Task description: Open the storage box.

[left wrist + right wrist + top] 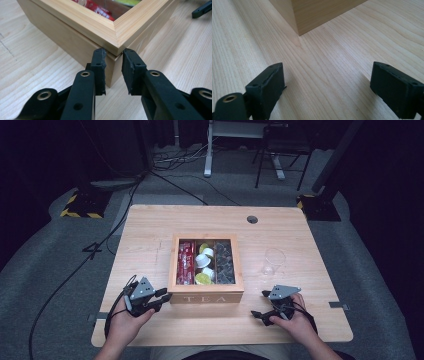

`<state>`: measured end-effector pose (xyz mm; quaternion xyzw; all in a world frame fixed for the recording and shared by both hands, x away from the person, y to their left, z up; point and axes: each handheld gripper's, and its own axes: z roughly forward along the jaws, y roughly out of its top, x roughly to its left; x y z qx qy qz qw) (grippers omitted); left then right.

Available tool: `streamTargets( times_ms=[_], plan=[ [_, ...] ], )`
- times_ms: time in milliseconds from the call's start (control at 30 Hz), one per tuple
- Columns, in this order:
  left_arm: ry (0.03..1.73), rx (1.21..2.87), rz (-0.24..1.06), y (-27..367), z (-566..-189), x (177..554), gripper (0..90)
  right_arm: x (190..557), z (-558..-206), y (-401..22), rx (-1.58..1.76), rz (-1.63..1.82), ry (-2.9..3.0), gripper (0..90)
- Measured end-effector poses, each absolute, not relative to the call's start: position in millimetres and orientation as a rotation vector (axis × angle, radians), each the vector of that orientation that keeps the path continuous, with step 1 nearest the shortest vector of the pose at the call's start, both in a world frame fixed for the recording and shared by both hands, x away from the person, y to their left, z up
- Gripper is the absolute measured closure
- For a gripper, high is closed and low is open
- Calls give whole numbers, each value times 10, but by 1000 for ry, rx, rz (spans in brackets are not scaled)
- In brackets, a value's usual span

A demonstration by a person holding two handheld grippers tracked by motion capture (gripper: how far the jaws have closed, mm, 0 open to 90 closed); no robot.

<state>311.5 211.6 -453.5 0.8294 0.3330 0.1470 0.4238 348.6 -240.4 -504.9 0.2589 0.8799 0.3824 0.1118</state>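
Note:
A wooden tea box (pixel 206 297) marked TEA stands mid-table, with red packets (pixel 186 262), small white and yellow cups (pixel 205 262) and dark bags (pixel 224 262) in its three compartments. My left gripper (pixel 164 297) is at the box's front left corner. In the left gripper view its pads (pixel 100 65) press on both sides of that corner of the box (pixel 82 27), right at the seam under the top frame; the gripper (pixel 113 67) is shut on it. My right gripper (pixel 260 304) rests on the table beside the front right corner, open (pixel 327 87), with bare wood between its jaws and the box corner (pixel 319 12) ahead.
A clear glass (pixel 274 260) stands to the right of the box. A round cable hole (pixel 252 219) is near the table's (pixel 150 235) far edge. Dark floor, cables and stands lie beyond the table. A tip of the right gripper (pixel 201 10) shows far off in the left gripper view.

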Motion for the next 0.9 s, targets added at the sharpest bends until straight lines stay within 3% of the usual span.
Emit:
streamTargets(
  times_ms=[133,167,233,300,633,900],
  plan=[
    [827,2036,380,2110,-4484,3119,707,3484,-5047,-2407,767,1123,2580,138],
    [826,2017,388,2118,-4451,3118,700,3489,-5025,-2407,784,1120,2576,226],
    [823,2003,393,2120,-4438,3120,695,3494,-4999,-2410,776,1136,2589,265],
    [819,1985,413,2124,-4413,3123,673,3502,-4893,-2407,768,1192,2564,233],
    [813,1936,492,2114,-4297,3157,585,3542,-4428,-2294,632,1273,2452,313],
    [819,1945,508,2061,-4228,3217,559,3606,-4268,-2180,608,1343,2429,340]
  ],
)
